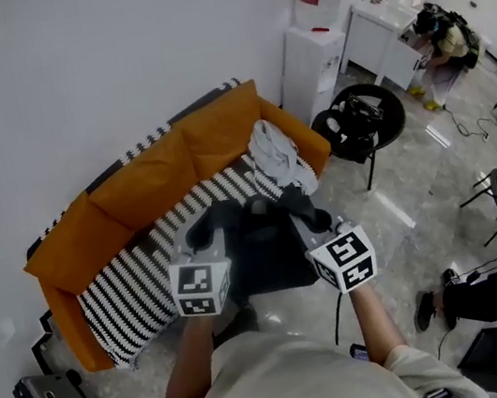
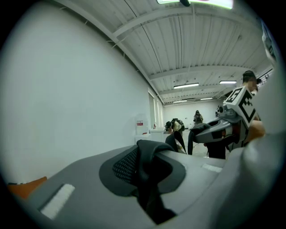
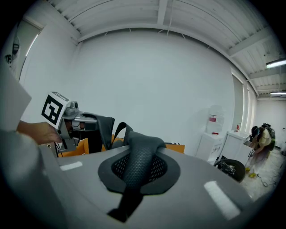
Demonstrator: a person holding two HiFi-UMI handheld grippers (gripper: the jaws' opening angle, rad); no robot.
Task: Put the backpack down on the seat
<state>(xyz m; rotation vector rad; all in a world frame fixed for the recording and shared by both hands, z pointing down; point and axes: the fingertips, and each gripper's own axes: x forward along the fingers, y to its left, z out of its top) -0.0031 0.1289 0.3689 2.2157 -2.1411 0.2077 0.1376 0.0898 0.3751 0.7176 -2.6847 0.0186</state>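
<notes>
A black backpack (image 1: 260, 250) hangs between my two grippers, just in front of an orange sofa with a black-and-white striped seat (image 1: 138, 303). In the head view my left gripper (image 1: 206, 237) holds the backpack's left side and my right gripper (image 1: 313, 220) its right side. The left gripper view has my left gripper (image 2: 147, 159) shut on a black mesh shoulder strap (image 2: 145, 172). My right gripper (image 3: 138, 161) is likewise shut on a black mesh strap (image 3: 139, 167). Each gripper shows in the other's view, strap in its jaws.
A pale crumpled cloth (image 1: 279, 156) lies at the sofa's right end. A white water dispenser (image 1: 313, 48) and a black round chair (image 1: 363, 120) stand to the right. A camera on a tripod (image 1: 45, 396) is at lower left; a seated person (image 1: 494, 293) at lower right.
</notes>
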